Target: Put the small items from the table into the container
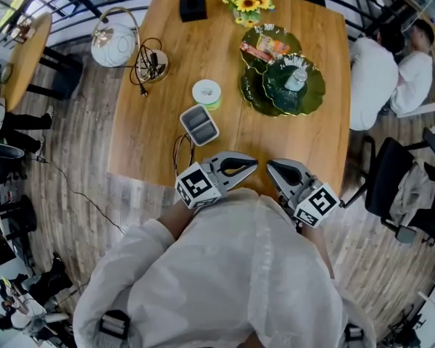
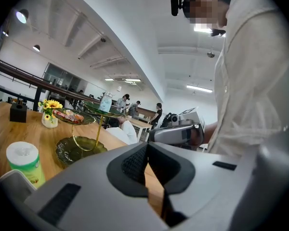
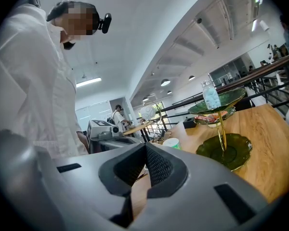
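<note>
A small grey container stands on the wooden table, and its corner shows in the left gripper view. Just behind it is a green-and-white cup. Both grippers hover at the table's near edge, close to the person's body, tips turned toward each other. My left gripper is shut with nothing in it. My right gripper is shut and empty too. Each gripper shows in the other's view: the right gripper, the left gripper.
A tiered stand of green plates carries wrapped snacks and a small bottle. Sunflowers, a black box, a white round lamp and tangled cables sit farther back. People sit at the right.
</note>
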A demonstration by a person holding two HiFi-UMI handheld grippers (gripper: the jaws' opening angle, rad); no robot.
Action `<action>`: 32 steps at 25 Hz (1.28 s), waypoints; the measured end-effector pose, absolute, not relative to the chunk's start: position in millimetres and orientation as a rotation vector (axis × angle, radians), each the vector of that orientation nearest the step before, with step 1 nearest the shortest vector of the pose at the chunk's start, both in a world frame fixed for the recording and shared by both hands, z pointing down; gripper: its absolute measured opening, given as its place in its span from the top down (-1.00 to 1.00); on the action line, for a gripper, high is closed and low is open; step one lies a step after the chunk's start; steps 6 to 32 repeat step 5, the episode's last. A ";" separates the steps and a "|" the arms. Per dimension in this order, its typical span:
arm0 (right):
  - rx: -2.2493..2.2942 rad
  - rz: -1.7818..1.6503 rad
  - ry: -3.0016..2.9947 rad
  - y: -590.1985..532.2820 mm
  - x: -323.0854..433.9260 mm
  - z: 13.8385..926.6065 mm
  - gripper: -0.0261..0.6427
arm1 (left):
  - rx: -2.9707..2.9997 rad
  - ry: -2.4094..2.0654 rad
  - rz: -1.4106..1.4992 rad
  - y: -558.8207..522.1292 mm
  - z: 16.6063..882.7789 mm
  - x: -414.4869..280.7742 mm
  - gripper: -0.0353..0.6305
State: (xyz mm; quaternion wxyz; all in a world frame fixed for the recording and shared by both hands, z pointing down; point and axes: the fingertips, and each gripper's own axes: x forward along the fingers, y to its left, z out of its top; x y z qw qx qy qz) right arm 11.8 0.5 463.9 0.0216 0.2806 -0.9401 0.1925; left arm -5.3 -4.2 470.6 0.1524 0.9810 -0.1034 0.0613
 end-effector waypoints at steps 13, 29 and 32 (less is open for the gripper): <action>0.866 0.600 -2.910 0.8 14.2 463.5 0.89 | 2.812 -0.295 0.176 -4.3 469.6 -2.6 0.87; 0.866 0.600 -2.910 0.8 14.2 463.5 0.89 | 2.812 -0.295 0.176 -4.3 469.6 -2.6 0.87; 0.866 0.600 -2.910 0.8 14.2 463.5 0.89 | 2.812 -0.295 0.176 -4.3 469.6 -2.6 0.87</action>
